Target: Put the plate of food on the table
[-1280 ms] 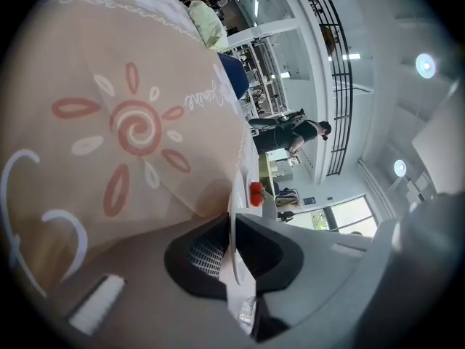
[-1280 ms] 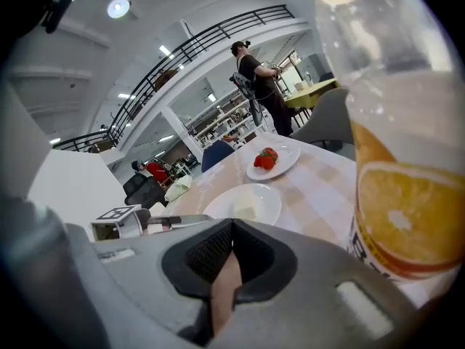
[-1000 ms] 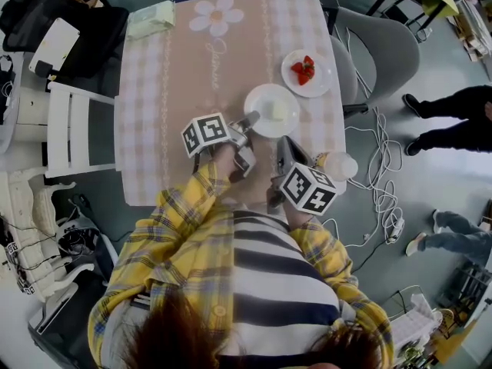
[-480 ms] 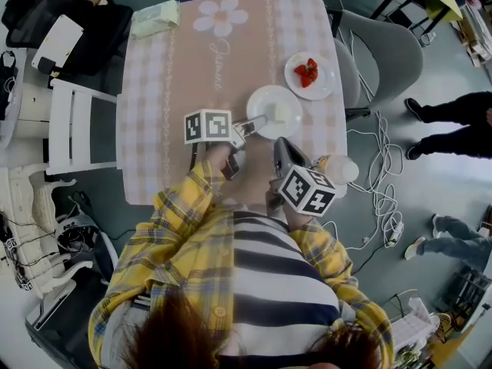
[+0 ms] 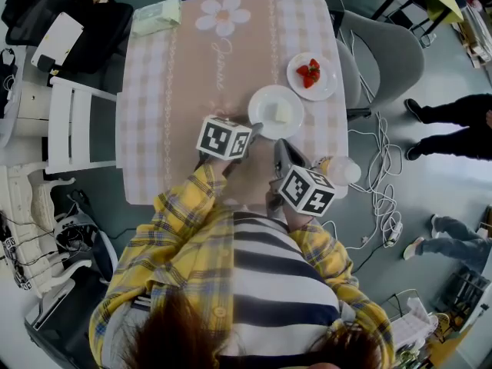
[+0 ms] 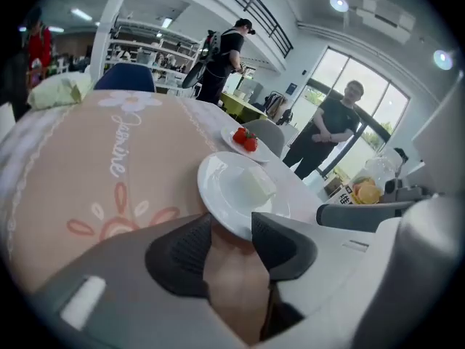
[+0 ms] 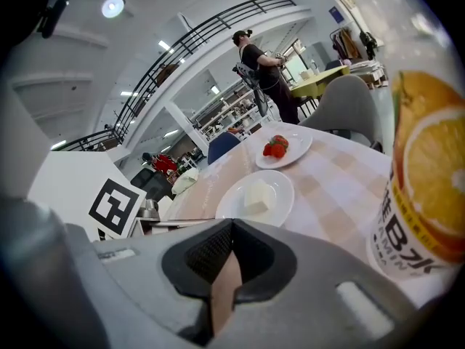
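A white plate with a pale block of food rests on the pink checked table, right of its middle. My left gripper sits at the plate's near rim. Its jaws stand apart and are closing a little, and the rim reaches into the gap between the tips without either pad pressing on it. My right gripper is just nearer, by the table's front edge, its jaws shut and empty. The plate lies ahead of it.
A second plate with strawberries sits beyond the first. An orange drink bottle stands at the near right corner, close to my right gripper. A pale green pack lies at the far left corner. A grey chair and people stand to the right.
My left gripper let go of the plate's rim: its jaws opened and its marker cube turned and shifted right. The plate stays on the table. The right gripper has hardly moved.
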The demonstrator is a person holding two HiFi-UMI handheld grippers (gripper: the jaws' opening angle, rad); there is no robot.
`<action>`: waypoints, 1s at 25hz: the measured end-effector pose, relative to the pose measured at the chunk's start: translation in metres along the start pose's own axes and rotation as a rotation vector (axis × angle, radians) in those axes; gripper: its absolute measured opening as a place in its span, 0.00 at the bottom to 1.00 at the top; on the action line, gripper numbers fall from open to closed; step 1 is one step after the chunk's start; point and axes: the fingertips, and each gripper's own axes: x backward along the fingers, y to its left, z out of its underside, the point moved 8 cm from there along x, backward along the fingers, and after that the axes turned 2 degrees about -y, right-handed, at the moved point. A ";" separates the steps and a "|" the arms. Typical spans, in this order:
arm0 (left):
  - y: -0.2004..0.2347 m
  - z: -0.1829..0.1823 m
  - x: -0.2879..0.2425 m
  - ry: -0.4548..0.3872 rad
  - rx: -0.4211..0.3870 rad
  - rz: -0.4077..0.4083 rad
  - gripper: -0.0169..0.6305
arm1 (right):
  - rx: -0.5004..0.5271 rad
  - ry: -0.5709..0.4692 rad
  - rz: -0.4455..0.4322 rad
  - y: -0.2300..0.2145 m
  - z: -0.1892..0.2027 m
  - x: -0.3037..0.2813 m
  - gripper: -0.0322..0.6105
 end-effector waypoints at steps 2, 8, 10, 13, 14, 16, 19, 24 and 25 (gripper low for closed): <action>0.001 -0.002 0.005 -0.015 -0.054 -0.033 0.30 | -0.001 -0.001 0.004 0.001 0.001 0.000 0.05; -0.005 -0.008 0.021 -0.093 -0.201 -0.086 0.20 | 0.008 -0.002 0.028 0.005 0.005 0.001 0.05; -0.006 -0.011 0.031 -0.162 -0.153 -0.048 0.04 | 0.017 -0.002 0.034 0.008 0.007 0.000 0.05; -0.012 -0.012 0.044 -0.248 -0.101 0.024 0.03 | 0.027 -0.007 0.044 0.013 0.010 0.000 0.05; -0.015 -0.012 0.048 -0.269 -0.092 0.051 0.03 | 0.029 -0.012 0.046 0.016 0.010 -0.001 0.05; -0.019 -0.008 0.055 -0.304 -0.065 0.114 0.03 | 0.032 -0.021 0.050 0.022 0.012 -0.001 0.05; -0.024 0.001 0.067 -0.325 -0.019 0.206 0.03 | 0.044 -0.040 0.066 0.030 0.015 0.002 0.05; -0.019 0.021 0.087 -0.315 0.041 0.280 0.03 | 0.043 -0.095 0.112 0.043 0.024 0.010 0.05; -0.017 0.025 0.092 -0.316 0.046 0.285 0.03 | 0.044 -0.108 0.123 0.045 0.027 0.012 0.05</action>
